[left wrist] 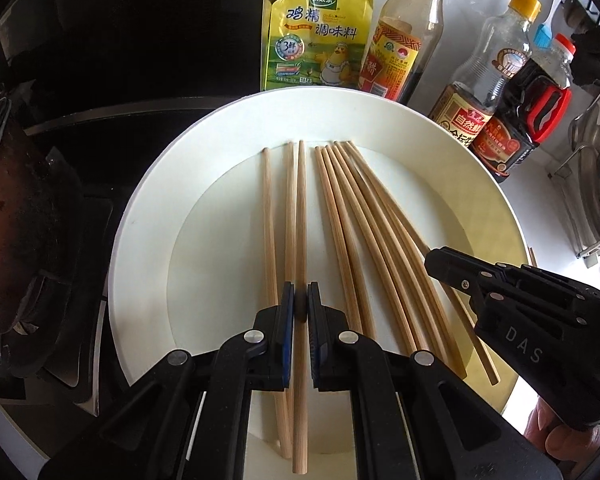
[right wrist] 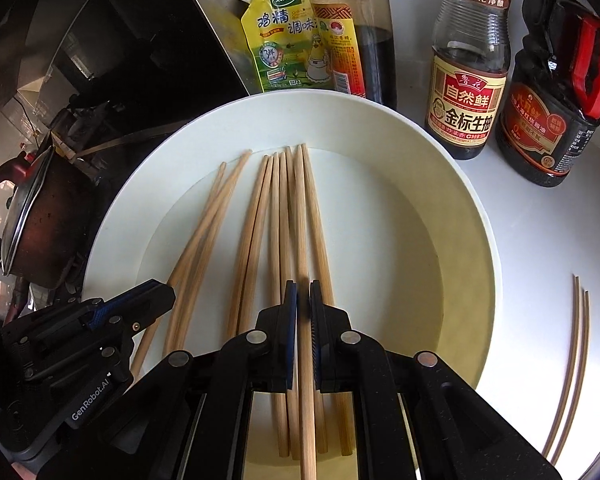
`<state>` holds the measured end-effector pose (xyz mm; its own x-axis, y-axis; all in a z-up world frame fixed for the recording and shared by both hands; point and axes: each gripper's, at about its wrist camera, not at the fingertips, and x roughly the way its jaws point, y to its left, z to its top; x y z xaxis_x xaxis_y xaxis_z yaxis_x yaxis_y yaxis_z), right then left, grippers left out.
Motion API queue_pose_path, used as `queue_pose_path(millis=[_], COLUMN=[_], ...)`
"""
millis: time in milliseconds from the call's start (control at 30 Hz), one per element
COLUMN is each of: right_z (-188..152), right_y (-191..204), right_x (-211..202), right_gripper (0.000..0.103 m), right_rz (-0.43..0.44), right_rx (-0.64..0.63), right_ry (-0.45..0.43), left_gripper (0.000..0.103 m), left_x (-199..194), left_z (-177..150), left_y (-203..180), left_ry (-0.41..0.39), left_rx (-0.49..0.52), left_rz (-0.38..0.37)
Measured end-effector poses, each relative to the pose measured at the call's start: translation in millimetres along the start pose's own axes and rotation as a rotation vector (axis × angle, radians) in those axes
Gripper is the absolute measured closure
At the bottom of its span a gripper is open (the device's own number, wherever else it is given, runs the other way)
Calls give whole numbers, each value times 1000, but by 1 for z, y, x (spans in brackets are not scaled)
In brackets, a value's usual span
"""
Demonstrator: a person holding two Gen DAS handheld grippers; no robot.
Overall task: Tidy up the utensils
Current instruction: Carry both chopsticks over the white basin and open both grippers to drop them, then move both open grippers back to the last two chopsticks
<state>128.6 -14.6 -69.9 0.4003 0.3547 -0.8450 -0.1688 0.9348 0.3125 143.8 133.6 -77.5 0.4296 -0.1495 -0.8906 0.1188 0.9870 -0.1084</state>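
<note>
Chopsticks [left wrist: 342, 216] were spread lengthwise across a white plate [left wrist: 440, 140] on the pale surface [right wrist: 540, 240]. One chopstick [left wrist: 300, 280] was clenched in the left claw [left wrist: 300, 304], and another chopstick [right wrist: 303, 280] was clenched in the right claw [right wrist: 303, 304]. Two further chopsticks [right wrist: 572, 360] were seen lying on the surface beside the plate, near sauce bottles [right wrist: 464, 92].

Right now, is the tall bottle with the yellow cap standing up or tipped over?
Standing up. The bottle stands on its base behind the plate, yellow cap at the top, beside the yellow pouch.
</note>
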Motion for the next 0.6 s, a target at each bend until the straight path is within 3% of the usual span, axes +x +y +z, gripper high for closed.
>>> queue_pose_path(millis=[67, 133, 200, 233, 267, 333, 433, 500, 600], right_z=[0, 0, 0, 0, 0, -3, -7, -10, -15], right_y=[-1, -1, 0, 1, 1, 2, 3, 3, 4], right_x=[0, -2, -7, -9, -10, -12, -17, -22, -29], right_gripper=[95, 91, 90, 86, 78, 74, 74, 74, 72], right_rz=[-1, -6, -13, -15, -18, -21, -23, -26, -35], right_rx=[2, -4, -16, -20, -24, -33, -49, -55, -66], right_ry=[2, -9, -22, -25, -27, -29, -31, -43, -58], left_gripper=[95, 85, 51, 43, 40, 40, 36, 28, 28], left_x=[2, -1, -5, -10, -15, -21, -28, -32, -36], left_z=[1, 1, 2, 2, 2, 3, 2, -2, -10], left_y=[3, 6, 10, 13, 16, 19, 21, 23, 22], left_ry=[13, 11, -2, -18, -37, -47, -53, -58, -62], left_rx=[-8, -20, -38, -52, -62, -66, -75, -88, -97], left_rz=[1, 7, 19, 17, 14, 31, 52, 59, 83])
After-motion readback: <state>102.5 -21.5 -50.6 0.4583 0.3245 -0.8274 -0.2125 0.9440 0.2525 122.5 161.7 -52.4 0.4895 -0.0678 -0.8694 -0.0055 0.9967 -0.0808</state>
